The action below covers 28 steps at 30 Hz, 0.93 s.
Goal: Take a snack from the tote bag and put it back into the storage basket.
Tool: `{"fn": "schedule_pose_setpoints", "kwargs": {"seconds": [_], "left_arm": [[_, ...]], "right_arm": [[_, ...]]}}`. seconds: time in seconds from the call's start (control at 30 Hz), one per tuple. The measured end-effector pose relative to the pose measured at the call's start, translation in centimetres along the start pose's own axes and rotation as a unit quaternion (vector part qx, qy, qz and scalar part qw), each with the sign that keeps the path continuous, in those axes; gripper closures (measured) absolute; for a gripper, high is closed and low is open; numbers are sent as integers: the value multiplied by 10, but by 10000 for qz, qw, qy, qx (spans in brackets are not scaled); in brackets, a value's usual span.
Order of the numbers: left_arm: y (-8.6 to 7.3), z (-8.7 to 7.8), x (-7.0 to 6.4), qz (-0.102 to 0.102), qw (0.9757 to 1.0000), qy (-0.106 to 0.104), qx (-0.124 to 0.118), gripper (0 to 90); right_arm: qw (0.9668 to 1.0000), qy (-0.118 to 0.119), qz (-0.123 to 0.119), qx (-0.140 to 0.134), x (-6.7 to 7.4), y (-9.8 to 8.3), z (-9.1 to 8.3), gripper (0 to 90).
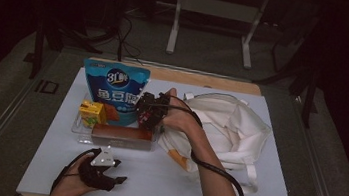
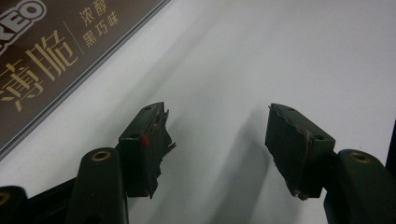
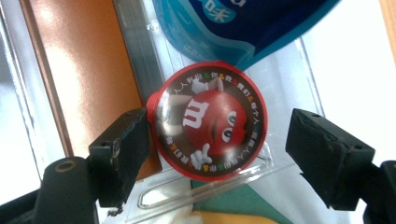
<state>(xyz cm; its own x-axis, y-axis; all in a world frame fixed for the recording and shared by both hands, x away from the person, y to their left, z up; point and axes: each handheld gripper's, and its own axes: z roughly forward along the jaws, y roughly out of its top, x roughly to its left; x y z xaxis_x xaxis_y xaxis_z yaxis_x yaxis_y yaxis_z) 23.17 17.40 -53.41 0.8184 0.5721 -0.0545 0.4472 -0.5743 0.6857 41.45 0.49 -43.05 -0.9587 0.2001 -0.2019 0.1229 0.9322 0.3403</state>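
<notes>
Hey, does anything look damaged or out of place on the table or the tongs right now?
Yes: the black padding on the left tongs looks torn and ragged at its edges, with a red spot showing on one finger. The cloth bag lies crumpled beside the tray.

Both arms bare, no sleeves. Left gripper (image 1: pixel 117 178): black body w/ grey three-cornered plate on top, black cable looping beside it. Right gripper (image 1: pixel 145 108): black, red specks, thick black cable. Fingers (image 2: pixel 144 149): black worn pads, brass screws below.
</notes>
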Motion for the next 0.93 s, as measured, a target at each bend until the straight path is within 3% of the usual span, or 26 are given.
{"fn": "schedule_pose_setpoints", "kwargs": {"seconds": [0.63, 0.93], "left_arm": [[0, 0, 0, -3, 10000, 9, -3, 385], [0, 1, 1, -19, 10000, 42, -15, 385]], "right_arm": [[9992, -107, -43, -384, 2, -10, -34, 225], [9974, -128, 81, -702, 0, -28, -53, 226]]}}
